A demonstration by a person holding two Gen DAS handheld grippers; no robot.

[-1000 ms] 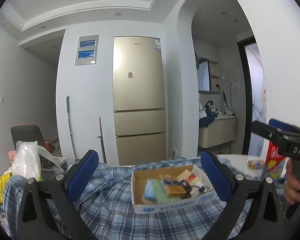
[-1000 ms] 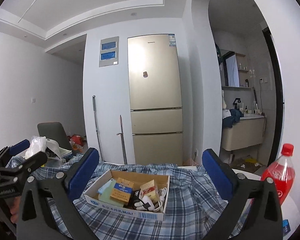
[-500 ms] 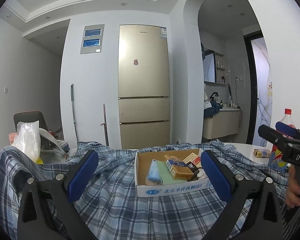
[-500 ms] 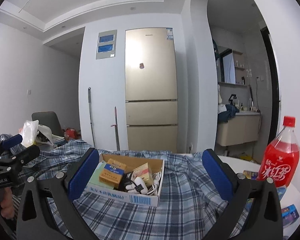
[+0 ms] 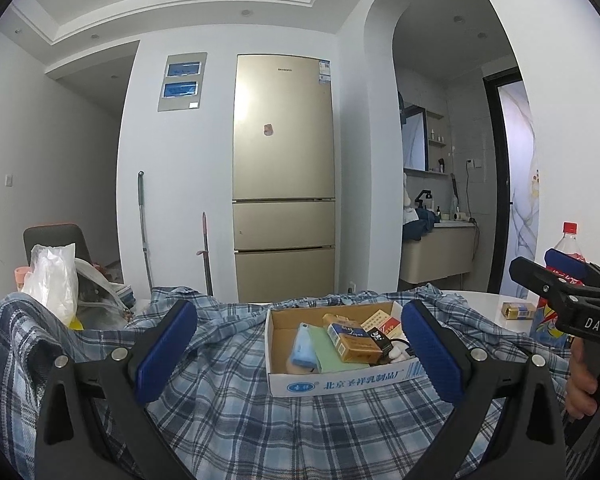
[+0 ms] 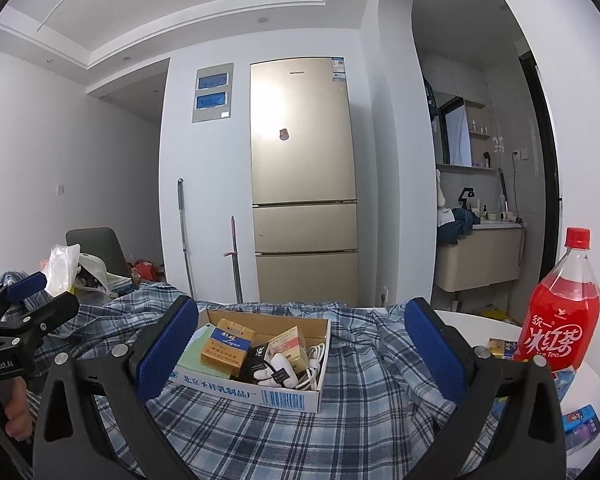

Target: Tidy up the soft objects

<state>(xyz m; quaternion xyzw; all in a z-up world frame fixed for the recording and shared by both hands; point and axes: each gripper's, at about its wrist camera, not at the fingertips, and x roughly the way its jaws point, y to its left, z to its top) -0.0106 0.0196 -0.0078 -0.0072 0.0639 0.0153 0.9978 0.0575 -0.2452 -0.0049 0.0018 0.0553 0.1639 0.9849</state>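
Observation:
A blue plaid shirt (image 5: 228, 412) (image 6: 364, 364) lies spread and rumpled over a white round table (image 6: 476, 318). On top of it sits an open cardboard box (image 5: 340, 378) (image 6: 256, 390) holding small packs, a green pad and a white cable. My left gripper (image 5: 298, 344) hovers open above the shirt, its blue pads either side of the box. My right gripper (image 6: 300, 344) is open too, framing the same box from the right side. Each gripper shows in the other's view, held by a hand (image 5: 582, 384).
A red iced-tea bottle (image 6: 560, 304) stands at the table's right with small packs (image 6: 500, 346) near it. Plastic bags (image 5: 54, 280) and a chair (image 5: 54, 236) are at the left. A gold fridge (image 5: 284, 176), two mops and a washroom lie beyond.
Both cameras have tilted and dropped a little, so the box and shirt sit lower and nearer in view. Both grippers stay open and empty.

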